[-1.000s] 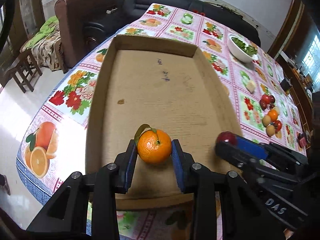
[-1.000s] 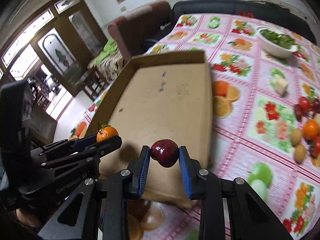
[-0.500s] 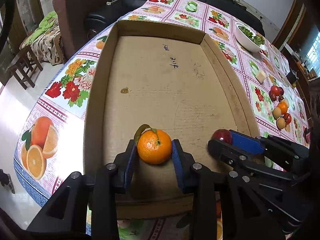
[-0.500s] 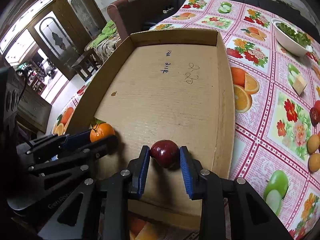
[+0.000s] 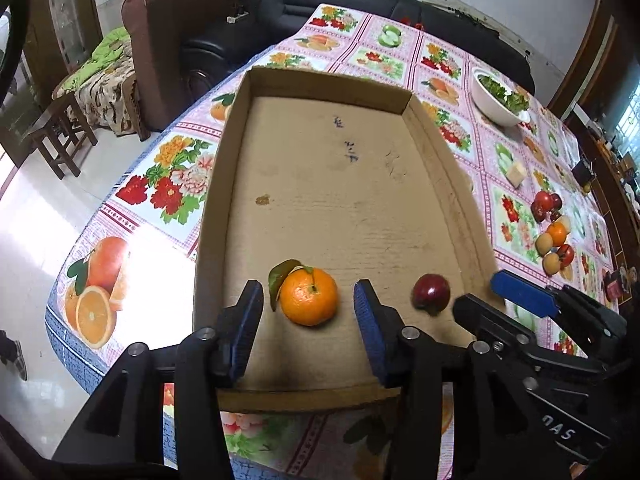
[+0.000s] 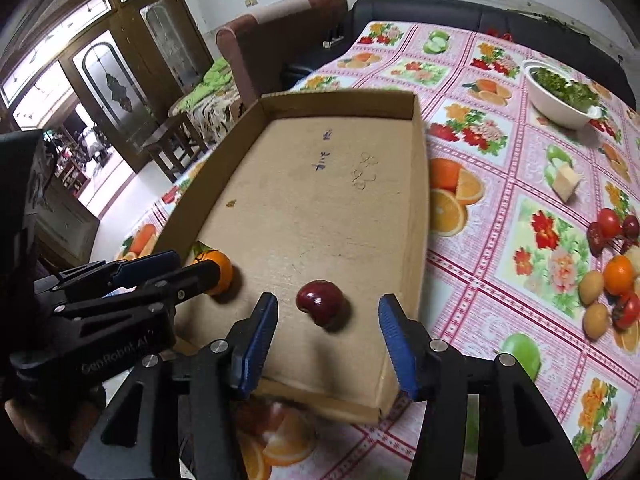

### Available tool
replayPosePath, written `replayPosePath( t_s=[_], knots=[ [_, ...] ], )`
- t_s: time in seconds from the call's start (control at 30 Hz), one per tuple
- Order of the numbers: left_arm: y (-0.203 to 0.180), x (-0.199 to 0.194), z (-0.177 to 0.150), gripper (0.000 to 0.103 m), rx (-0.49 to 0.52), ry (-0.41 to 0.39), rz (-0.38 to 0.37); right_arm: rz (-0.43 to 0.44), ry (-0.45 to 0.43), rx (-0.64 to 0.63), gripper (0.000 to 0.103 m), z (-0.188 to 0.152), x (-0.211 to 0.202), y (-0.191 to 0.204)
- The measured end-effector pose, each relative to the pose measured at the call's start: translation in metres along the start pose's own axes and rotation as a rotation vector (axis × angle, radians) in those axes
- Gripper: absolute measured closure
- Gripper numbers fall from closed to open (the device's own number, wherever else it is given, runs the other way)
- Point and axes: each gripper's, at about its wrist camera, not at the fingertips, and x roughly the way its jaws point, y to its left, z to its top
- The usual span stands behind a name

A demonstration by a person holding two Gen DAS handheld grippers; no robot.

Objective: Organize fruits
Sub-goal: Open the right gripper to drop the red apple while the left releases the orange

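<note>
Left wrist view: the left gripper (image 5: 308, 312) has just been opening; its blue pads stand clear of the round orange tangerine with a green leaf (image 5: 308, 296), which rests near the near edge of the shallow brown cardboard box (image 5: 452, 184).

Right wrist view: the right gripper (image 6: 326, 330) has likewise just opened, released from the small dark red plum (image 6: 320, 302), which lies near the box's near right corner.
</note>
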Motion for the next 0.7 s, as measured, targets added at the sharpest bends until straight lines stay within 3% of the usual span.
replayPosePath(
  t_s=[0.7],
  knots=[
    [-0.067,-0.019,-0.006,0.057,0.104,-0.015,-0.054,-0.091,-0.094,0.23,0.048,-0.041,-0.066,-0.093]
  ],
)
